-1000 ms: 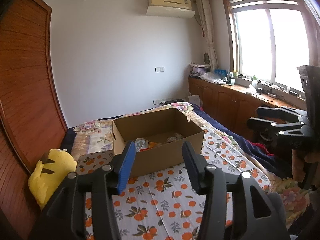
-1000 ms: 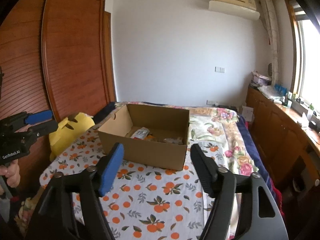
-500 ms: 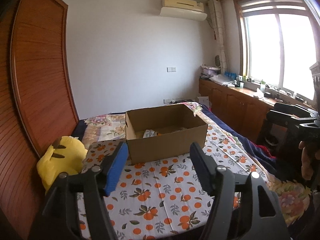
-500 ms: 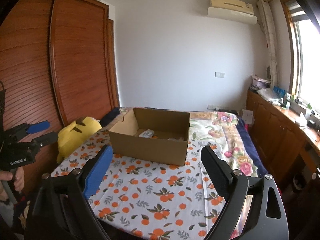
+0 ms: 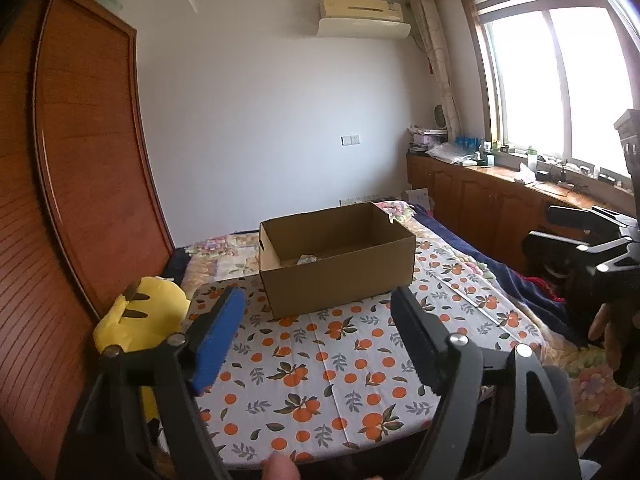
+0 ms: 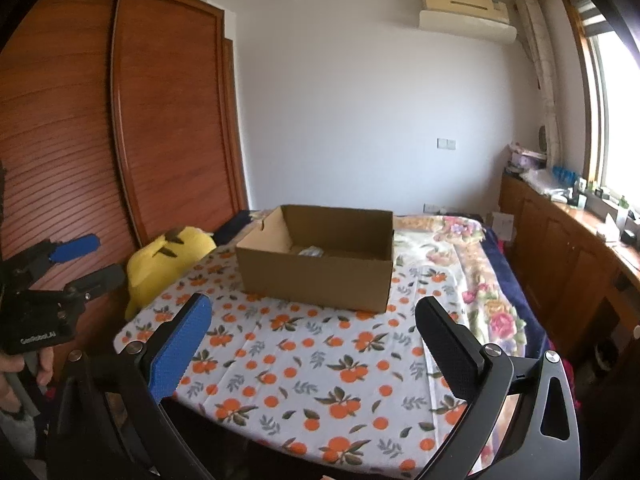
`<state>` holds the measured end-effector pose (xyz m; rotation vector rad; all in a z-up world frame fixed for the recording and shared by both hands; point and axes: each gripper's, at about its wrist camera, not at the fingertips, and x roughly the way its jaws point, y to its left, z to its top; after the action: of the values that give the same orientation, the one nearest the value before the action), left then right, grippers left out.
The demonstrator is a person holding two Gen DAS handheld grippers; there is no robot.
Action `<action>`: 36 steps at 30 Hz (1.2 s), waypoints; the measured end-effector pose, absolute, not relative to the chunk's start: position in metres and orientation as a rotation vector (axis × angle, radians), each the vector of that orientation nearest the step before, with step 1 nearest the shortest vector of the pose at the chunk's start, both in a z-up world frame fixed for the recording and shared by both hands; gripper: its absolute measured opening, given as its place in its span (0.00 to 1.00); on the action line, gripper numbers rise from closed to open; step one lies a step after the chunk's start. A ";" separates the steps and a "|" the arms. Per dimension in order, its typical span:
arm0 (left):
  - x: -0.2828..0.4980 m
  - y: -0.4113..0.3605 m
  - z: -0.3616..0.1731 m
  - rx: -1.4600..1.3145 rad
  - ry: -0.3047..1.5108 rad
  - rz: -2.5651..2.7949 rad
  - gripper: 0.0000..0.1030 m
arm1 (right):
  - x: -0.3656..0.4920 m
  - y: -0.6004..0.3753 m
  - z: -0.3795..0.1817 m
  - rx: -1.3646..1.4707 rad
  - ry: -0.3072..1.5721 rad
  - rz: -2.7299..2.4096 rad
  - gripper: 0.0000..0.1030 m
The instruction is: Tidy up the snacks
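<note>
Cardboard box (image 5: 336, 256) sits near the middle of the bed (image 5: 320, 380), a few snacks (image 6: 312, 251) lying inside. Left gripper (image 5: 316, 332) and right gripper (image 6: 316, 336) hang over the bed's near edge, jaws just opened wide, nothing between them.

Daylit room, fisheye views

Your window (image 5: 560, 92) blows out white at the right; straight edges bow toward the dark corners, and the near fingers (image 5: 218, 336) look soft.

An open brown cardboard box (image 5: 340, 280) sits upright mid-bed, toward the far edge; inside lies a pale crinkled snack packet (image 6: 312, 251) (mostly hidden).
</note>
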<state>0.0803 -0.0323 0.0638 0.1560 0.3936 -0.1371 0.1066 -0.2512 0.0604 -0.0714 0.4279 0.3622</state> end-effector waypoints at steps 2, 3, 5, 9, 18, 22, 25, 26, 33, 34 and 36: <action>0.078 -0.034 0.060 0.151 0.393 -0.130 0.78 | 0.104 -0.249 0.057 -0.074 0.433 0.357 1.00; 0.077 -0.035 0.059 0.144 0.395 -0.134 0.81 | 0.103 -0.249 0.055 -0.070 0.433 0.356 1.00; 0.075 -0.036 0.055 0.129 0.402 -0.147 1.00 | 0.100 -0.249 0.051 -0.064 0.437 0.352 1.00; 0.071 -0.038 0.047 0.119 0.404 -0.163 1.00 | 0.094 -0.252 0.044 -0.059 0.426 0.326 1.00; 0.062 -0.036 0.035 0.109 0.404 -0.078 1.00 | 0.084 -0.260 0.025 -0.040 0.443 0.256 1.00; 0.058 -0.035 0.030 0.106 0.393 -0.046 1.00 | 0.077 -0.262 0.018 -0.043 0.441 0.203 1.00; 0.055 -0.035 0.024 0.090 0.401 -0.040 1.00 | 0.069 -0.262 0.012 -0.041 0.432 0.159 1.00; 0.055 -0.035 0.022 0.088 0.405 -0.037 1.00 | 0.066 -0.261 0.010 -0.041 0.429 0.146 1.00; 0.053 -0.036 0.013 0.096 0.424 -0.022 1.00 | 0.062 -0.255 0.004 -0.049 0.432 0.142 1.00; 0.053 -0.035 0.012 0.092 0.425 -0.022 1.00 | 0.062 -0.255 0.004 -0.049 0.431 0.141 1.00; 0.052 -0.034 0.012 0.090 0.422 -0.016 1.00 | 0.061 -0.255 0.005 -0.050 0.422 0.131 1.00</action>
<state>0.0519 -0.0335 0.0121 0.0895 0.4217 -0.0158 0.0607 -0.2550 0.0050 -0.0501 0.4222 0.1311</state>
